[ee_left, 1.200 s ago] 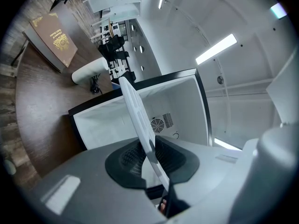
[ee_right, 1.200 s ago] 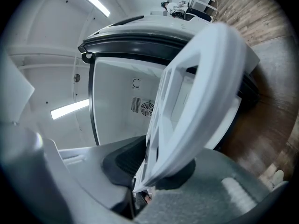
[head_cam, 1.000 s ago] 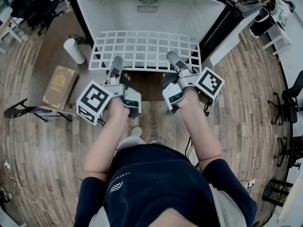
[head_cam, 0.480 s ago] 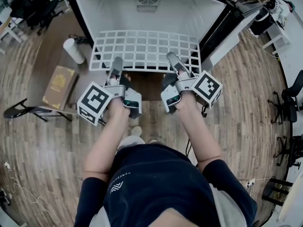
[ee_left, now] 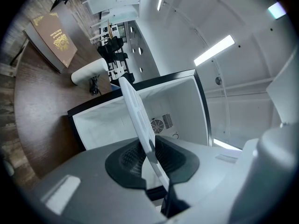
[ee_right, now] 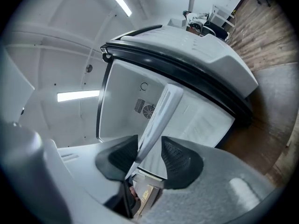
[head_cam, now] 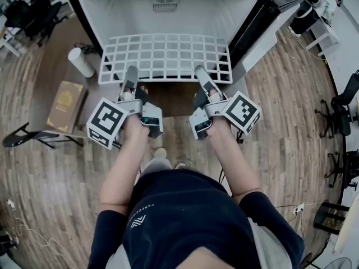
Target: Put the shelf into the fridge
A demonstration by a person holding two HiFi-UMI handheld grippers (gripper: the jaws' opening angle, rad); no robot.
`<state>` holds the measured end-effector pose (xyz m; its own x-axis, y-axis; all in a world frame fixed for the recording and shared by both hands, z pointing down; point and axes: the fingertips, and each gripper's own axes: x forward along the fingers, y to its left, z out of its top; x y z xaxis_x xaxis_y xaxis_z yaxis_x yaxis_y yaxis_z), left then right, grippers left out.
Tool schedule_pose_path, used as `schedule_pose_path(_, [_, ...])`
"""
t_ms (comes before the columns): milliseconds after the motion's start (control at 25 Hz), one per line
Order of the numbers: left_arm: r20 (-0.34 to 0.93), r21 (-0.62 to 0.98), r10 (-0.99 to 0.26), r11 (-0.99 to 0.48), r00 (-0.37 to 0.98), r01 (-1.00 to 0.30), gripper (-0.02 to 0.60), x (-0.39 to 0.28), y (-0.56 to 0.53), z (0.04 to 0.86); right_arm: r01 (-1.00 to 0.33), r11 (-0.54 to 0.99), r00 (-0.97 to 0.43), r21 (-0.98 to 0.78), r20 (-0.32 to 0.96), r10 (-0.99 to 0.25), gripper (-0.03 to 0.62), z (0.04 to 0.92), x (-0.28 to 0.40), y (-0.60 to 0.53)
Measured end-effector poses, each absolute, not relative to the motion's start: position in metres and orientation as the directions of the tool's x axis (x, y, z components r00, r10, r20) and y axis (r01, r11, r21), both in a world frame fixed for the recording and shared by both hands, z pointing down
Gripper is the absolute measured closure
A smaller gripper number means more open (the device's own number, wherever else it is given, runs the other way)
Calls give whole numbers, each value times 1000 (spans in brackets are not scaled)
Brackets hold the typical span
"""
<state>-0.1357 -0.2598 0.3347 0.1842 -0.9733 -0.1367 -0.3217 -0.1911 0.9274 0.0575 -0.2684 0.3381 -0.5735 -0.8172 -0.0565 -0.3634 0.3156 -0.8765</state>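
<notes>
Brown table [head_cam: 49,66] — bearing fridge [head_cam: 168,17], book [head_cam: 66,106], white cylinder [head_cam: 80,62].

The person wears a dark navy short-sleeved shirt [head_cam: 185,217], with a small white logo and a line of lettering toward its nine o'clock side. Both grippers are grey, with a long narrow snout and a greenish glint on the rear housing. The left gripper [head_cam: 130,73] carries a black-and-white left cube [head_cam: 106,122] at its eight o'clock, and the right gripper [head_cam: 201,73] a right cube [head_cam: 242,112] at its four o'clock. Black ribbed pads [ee_left: 126,160] line the jaws. The right gripper's jaws have just been opening, with the shelf [ee_right: 161,111] between them.
</notes>
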Motion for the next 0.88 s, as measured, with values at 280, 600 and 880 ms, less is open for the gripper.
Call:
schedule_pose_path(280, [-104,927,-982,-154,160,-341,512,-140,-258,343,-383,280,-516,-880,-48,-855,421,343,83,-255])
schedule_pose_path(600, [-122,922,-977,-176,173,-344,511,-138,-260,340,-432,231,-418,-872,-34,-908,403,343,121,-258])
schedule_pose_path(880, [-138,918,-974,-194,179,-346,509,-137,-260,338,-434,219,-373,-874,-47,-927,428,339,146,-273])
